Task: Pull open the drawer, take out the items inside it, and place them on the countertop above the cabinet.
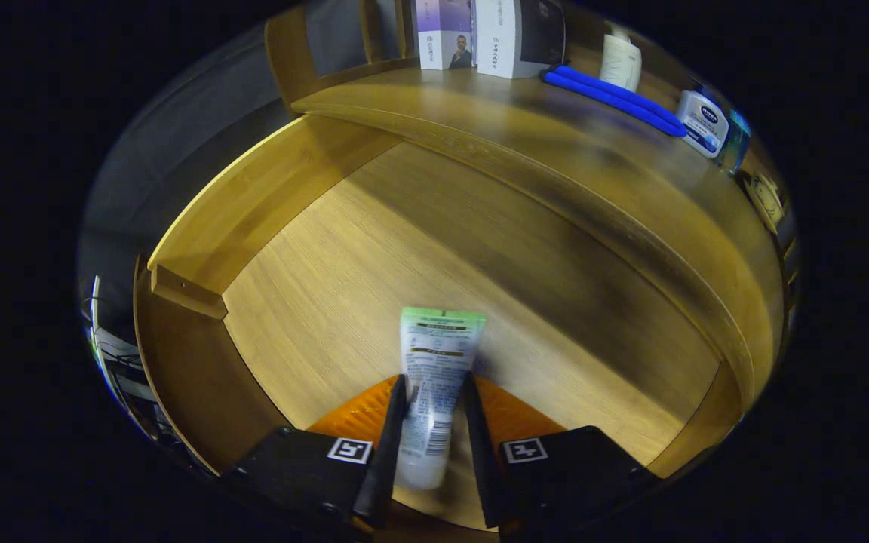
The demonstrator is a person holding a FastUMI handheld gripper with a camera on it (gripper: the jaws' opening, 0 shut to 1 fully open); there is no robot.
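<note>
The gripper is hanging over the open drawer, its jaws clenched on a white tube with a green end. Both jaws are pressing on the tube's sides, one on each flank, with the green crimped end pointing ahead of them and the capped end lying back between them. Whether the tube is resting on the drawer's wooden floor or is already raised off it is hard to tell; it is sitting toward the drawer's front edge, well apart from the side wall.

Beyond the drawer, the surface above the cabinet is already carrying things: two upright boxes along its back edge, a blue strap-like item beside them, and a white bottle toward the far corner.

Judging by this, the step in hand is taking the tube out of the drawer. The next move is calling for a lift clear of the drawer's rim, then a carry forward and up to a bare patch of the surface near its front edge, keeping the squeeze steady so the soft tube does not slip.
</note>
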